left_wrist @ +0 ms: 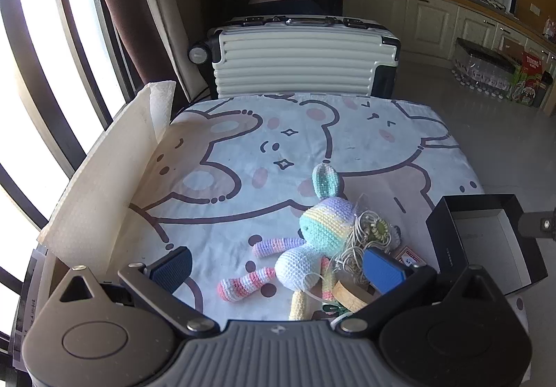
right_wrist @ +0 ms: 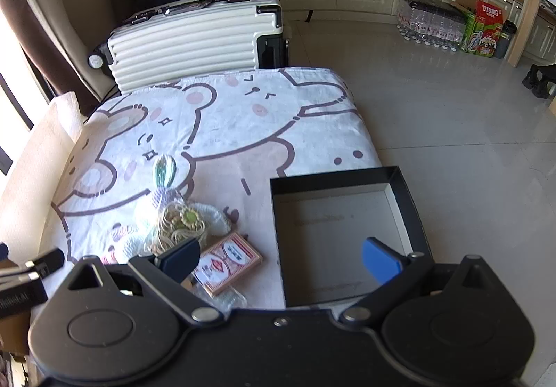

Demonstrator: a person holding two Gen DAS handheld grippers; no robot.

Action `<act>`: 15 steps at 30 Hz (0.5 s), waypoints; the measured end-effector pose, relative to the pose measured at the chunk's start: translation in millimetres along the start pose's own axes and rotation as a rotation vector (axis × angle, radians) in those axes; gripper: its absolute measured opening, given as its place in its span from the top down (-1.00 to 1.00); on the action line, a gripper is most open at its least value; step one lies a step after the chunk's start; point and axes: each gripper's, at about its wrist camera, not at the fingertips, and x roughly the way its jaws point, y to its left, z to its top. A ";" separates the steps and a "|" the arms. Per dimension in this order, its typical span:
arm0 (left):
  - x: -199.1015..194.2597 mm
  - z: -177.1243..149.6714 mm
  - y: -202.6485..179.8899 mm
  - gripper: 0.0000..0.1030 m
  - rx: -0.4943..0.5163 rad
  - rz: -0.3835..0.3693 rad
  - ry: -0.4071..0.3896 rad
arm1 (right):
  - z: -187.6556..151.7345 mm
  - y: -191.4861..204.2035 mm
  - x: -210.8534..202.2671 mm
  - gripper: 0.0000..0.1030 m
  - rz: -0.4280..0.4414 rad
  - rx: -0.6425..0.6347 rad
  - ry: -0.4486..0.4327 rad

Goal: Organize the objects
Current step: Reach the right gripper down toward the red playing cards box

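Nothing sits in the black box (right_wrist: pixel 399 185) yet, so your sorting has hardly begun. Furthest left of the box, your left gripper (left_wrist: pixel 278 270) hangs with jaws apart over the crochet bunny (left_wrist: pixel 312 241), gripping nothing. Closer to the box lies the tangled cord bundle (right_wrist: pixel 180 223), touching the bunny, then the card pack (right_wrist: pixel 229 261) just beside the box wall. Your right gripper (right_wrist: pixel 281 260) hovers spread wide and empty, one finger over the box. All three things remain to move.

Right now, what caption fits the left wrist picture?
Open left gripper hovering over a crochet bunny beside an empty black box.
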 end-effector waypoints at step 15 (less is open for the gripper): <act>31.0 4.8 7.3 -0.96 0.011 -0.079 -0.025 | 20.5 14.4 48.5 -0.96 0.081 0.134 0.020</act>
